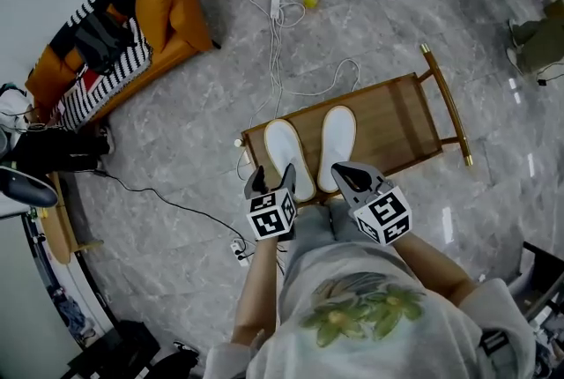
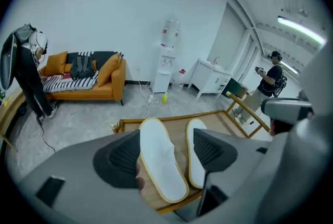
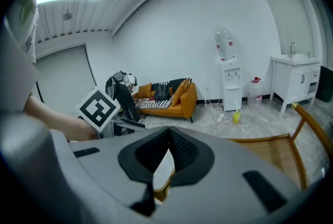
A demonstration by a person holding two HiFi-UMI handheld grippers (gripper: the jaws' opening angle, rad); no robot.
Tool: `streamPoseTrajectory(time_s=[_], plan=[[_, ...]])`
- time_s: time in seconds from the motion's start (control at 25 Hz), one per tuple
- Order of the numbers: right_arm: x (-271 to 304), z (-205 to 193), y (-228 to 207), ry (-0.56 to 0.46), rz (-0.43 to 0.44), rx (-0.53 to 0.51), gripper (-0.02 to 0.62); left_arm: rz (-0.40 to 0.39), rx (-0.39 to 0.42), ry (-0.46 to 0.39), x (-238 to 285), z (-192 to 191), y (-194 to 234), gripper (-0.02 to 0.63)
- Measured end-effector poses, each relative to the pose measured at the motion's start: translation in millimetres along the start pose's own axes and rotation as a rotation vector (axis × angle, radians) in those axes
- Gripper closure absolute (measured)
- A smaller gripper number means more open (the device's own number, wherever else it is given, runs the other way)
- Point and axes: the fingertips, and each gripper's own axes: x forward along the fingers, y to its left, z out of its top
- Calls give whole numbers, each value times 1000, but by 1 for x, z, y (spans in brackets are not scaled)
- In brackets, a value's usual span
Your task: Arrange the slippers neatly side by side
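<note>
**A:** Item one, the carrier. What holds what?

**B:** A low wooden counter with a raised rail stands on the floor. Both slippers lie flat on it, toes pointing away from the jaws.

**A:** State of the left gripper?

**B:** Jaws spread wide, pads touching nothing. From where I stand it hangs above the counter's near edge, tilted downward.

**A:** Position of the left slipper relative to those jaws?

**B:** Below and beyond them, centred in the gap. In the left gripper view almost its whole length shows between the two pads, clear of both.

**A:** And the right slipper?

**B:** Beyond the right-hand jaw of that same gripper, just beside the left slipper. The two slippers converge slightly toward their near ends. Whether those ends touch cannot be told.

**A:** State of the right gripper?

**B:** Jaws closed pad against pad, with nothing between them. It hangs over the near end of the right slipper, just beside the left gripper.

**A:** What is obscured?

**B:** In the head view both heels are covered by the grippers. In the left gripper view the right-hand jaw cuts off the right slipper's near end. In the right gripper view only a sliver of white with a yellow edge shows beneath the closed pads. Which slipper that is cannot be told.
</note>
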Motion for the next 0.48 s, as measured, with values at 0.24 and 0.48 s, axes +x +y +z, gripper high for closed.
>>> streamPoseTrajectory(time_s=[0.24, 0.48], plan=[[-8, 7, 1, -22, 1, -5, 589, 13, 51, -78, -33, 17, -13, 287], [-14, 5, 2, -21, -8, -7, 589, 46, 141, -207, -67, 39, -25, 591]])
